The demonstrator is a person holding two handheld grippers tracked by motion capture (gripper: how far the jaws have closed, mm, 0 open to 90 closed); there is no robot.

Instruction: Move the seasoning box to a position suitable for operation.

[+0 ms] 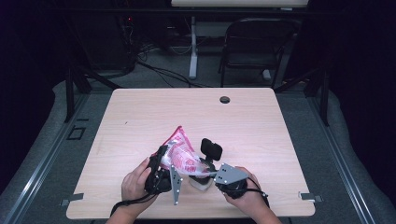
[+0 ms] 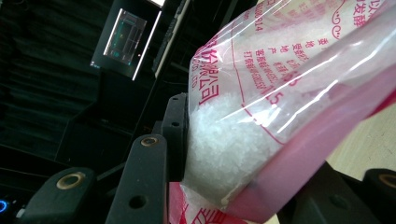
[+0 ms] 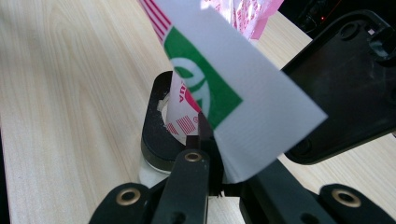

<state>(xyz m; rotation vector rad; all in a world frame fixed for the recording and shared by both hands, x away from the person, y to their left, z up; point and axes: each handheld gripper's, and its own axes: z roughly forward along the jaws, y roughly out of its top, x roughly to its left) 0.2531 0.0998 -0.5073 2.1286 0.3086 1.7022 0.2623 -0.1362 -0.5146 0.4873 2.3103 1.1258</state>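
Note:
A clear plastic bag (image 1: 181, 156) with pink and red print holds white granules (image 2: 224, 144) and hangs tilted over the table's front middle. My left gripper (image 1: 162, 156) is shut on the bag's body from the left, its jaws (image 2: 243, 154) pressing the granules. My right gripper (image 1: 208, 173) is shut on a white and green printed corner of the bag (image 3: 233, 88). Just below that corner stands a small white jar (image 1: 200, 183) with a black rim (image 3: 154, 135). Its black flip lid (image 1: 211, 148) stands open, and the lid (image 3: 345, 84) rises to the right of the rim.
The light wooden table (image 1: 140, 116) has a round cable hole (image 1: 225, 99) near its far edge. Beyond it stand a folding chair (image 1: 254, 44) and a desk leg (image 1: 193, 46) on grey floor. The person's hands (image 1: 135, 184) are at the table's front edge.

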